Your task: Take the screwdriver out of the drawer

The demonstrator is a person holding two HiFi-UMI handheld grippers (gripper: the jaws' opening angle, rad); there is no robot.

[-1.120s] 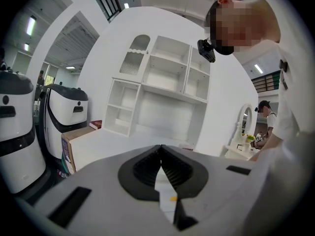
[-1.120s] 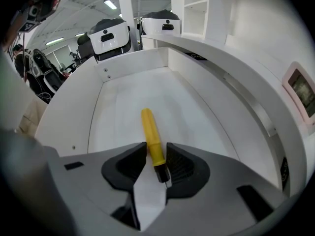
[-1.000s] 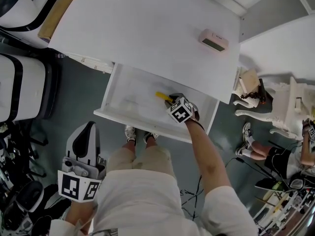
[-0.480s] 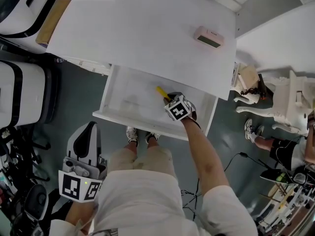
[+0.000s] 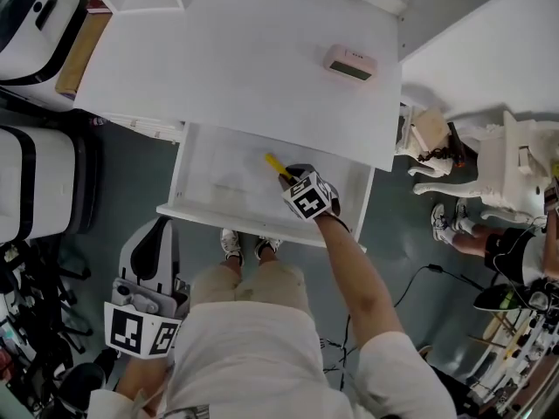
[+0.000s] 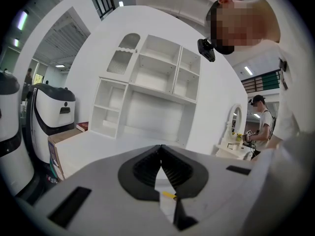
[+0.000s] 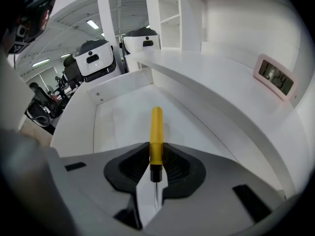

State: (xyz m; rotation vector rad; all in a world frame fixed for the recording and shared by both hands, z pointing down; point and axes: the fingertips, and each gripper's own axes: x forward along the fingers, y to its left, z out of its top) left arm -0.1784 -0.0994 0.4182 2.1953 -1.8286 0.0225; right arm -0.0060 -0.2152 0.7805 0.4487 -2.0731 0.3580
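Note:
A screwdriver [image 5: 276, 166] with a yellow handle lies slanted inside the open white drawer [image 5: 253, 225]. My right gripper [image 5: 288, 175] reaches steeply down into the drawer. In the right gripper view its dark pads press both sides of the yellow handle [image 7: 156, 132], with the thin metal shaft pointing back between the jaws of the right gripper [image 7: 156, 149]. My left gripper [image 5: 155, 238] hangs low at the left, apart from the drawer. In its own view the left gripper [image 6: 161, 154] has its pads meeting with nothing between them.
The white desk top [image 5: 244, 59] above the drawer carries a pink clock [image 5: 351, 63], which also shows as the clock [image 7: 274, 77] at the right. White machines [image 5: 35, 173] stand at the left. A white dressing table [image 5: 515, 173] and another person's legs [image 5: 463, 238] are at the right.
The right gripper stays on the screwdriver in the drawer, its marker cube turned a little. The whole scene has slid slightly left in the head view. The left gripper has barely shifted.

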